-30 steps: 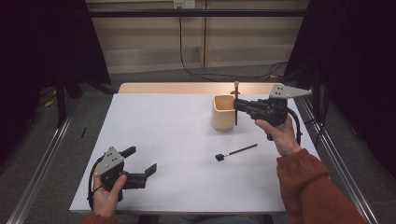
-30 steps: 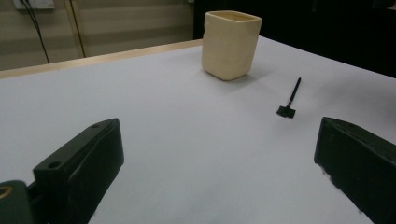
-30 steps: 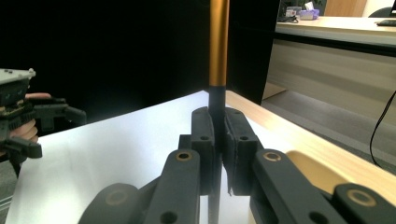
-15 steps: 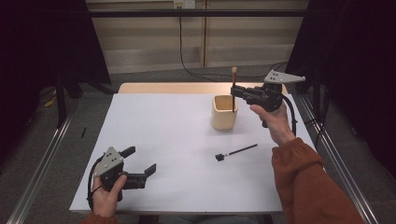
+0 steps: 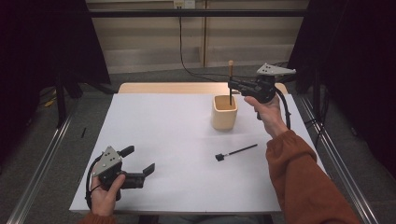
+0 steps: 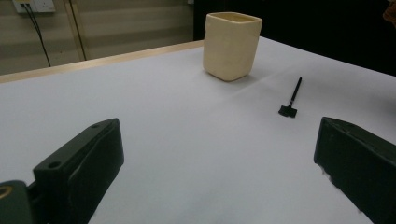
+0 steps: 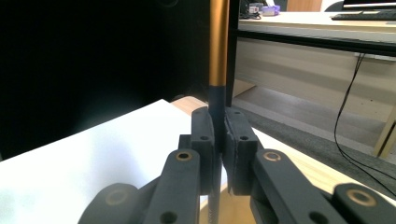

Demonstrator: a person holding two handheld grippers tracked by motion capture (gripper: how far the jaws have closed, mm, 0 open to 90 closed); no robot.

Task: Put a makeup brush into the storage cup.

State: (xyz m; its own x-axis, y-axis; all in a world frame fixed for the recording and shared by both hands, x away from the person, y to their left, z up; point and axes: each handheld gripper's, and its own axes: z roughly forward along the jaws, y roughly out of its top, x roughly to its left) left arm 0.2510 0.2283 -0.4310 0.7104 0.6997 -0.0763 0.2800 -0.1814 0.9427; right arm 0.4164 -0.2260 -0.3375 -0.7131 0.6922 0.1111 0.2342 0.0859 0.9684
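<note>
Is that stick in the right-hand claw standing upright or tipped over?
Upright: the stick stands vertical, clamped in the right gripper, its lower end over the cup.

Two brushes, one upright (image 5: 230,81) and one lying flat (image 5: 236,152), one cream cup (image 5: 224,112), two claws.

Black curtains (image 5: 42,42) flank a pale panelled wall (image 5: 154,39) with a socket (image 5: 183,3); grey floor (image 5: 32,154).

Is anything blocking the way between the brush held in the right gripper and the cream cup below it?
Nothing visible does. The right gripper is shut on the brush, held upright with its lower end at the open mouth of the cup. The second brush lies on the white table, apart from the cup.
</note>
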